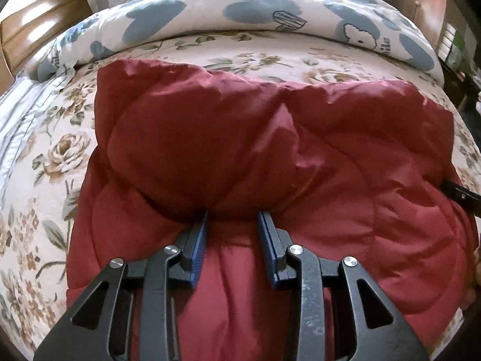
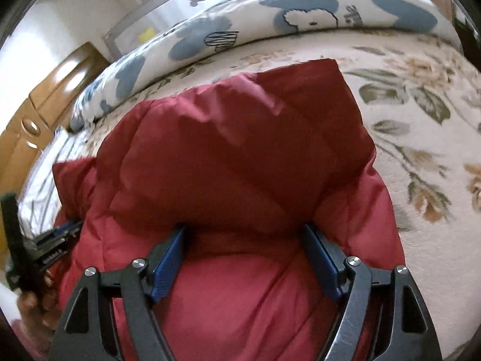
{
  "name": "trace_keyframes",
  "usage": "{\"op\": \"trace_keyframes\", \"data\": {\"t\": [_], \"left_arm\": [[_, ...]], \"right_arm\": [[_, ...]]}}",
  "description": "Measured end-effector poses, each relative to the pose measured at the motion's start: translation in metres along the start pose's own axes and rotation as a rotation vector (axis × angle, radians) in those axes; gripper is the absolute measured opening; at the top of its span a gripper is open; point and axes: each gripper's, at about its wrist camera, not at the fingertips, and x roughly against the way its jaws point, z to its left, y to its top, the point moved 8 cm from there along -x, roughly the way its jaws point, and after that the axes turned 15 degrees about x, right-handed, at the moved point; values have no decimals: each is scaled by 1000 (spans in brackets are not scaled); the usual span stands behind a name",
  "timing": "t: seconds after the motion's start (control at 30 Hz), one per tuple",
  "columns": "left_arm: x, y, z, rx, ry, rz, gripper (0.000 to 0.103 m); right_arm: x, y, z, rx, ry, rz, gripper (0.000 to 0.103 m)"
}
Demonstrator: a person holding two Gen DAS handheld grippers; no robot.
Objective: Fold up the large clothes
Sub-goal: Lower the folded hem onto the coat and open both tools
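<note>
A dark red padded jacket (image 1: 270, 138) lies on the floral bed sheet (image 1: 45, 156), its far part folded back over its near part. My left gripper (image 1: 233, 213) is open, its blue-padded fingertips at the near edge of the folded layer. My right gripper (image 2: 245, 227) is open wider, its tips under the edge of the folded layer of the jacket (image 2: 240, 150). The left gripper also shows at the left edge of the right wrist view (image 2: 51, 240), and the right gripper at the right edge of the left wrist view (image 1: 460, 195).
A rolled white quilt with blue patches (image 1: 240, 15) lies across the far side of the bed. A wooden cabinet (image 2: 51, 90) stands at the far left. A striped sheet (image 1: 15, 120) lies along the bed's left side. The floral sheet (image 2: 421, 150) extends to the right.
</note>
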Motion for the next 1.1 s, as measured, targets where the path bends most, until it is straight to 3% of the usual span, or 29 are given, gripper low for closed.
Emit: {"op": "trace_keyframes", "data": {"t": [0.2, 0.47, 0.6, 0.87, 1.1], "left_arm": [[-4, -1, -2, -6, 25, -6, 33], [28, -7, 7, 9, -74, 24, 33], [53, -16, 18, 12, -114, -3, 44], [80, -28, 41, 20, -126, -35, 47], [91, -29, 73, 92, -144, -73, 52]], "right_arm": [[-6, -2, 0, -11, -15, -19, 79], [-7, -2, -2, -17, -7, -37, 79], [-5, -2, -3, -19, -3, -45, 79], [16, -1, 1, -26, -17, -55, 79], [60, -11, 5, -46, 38, -97, 80]]}}
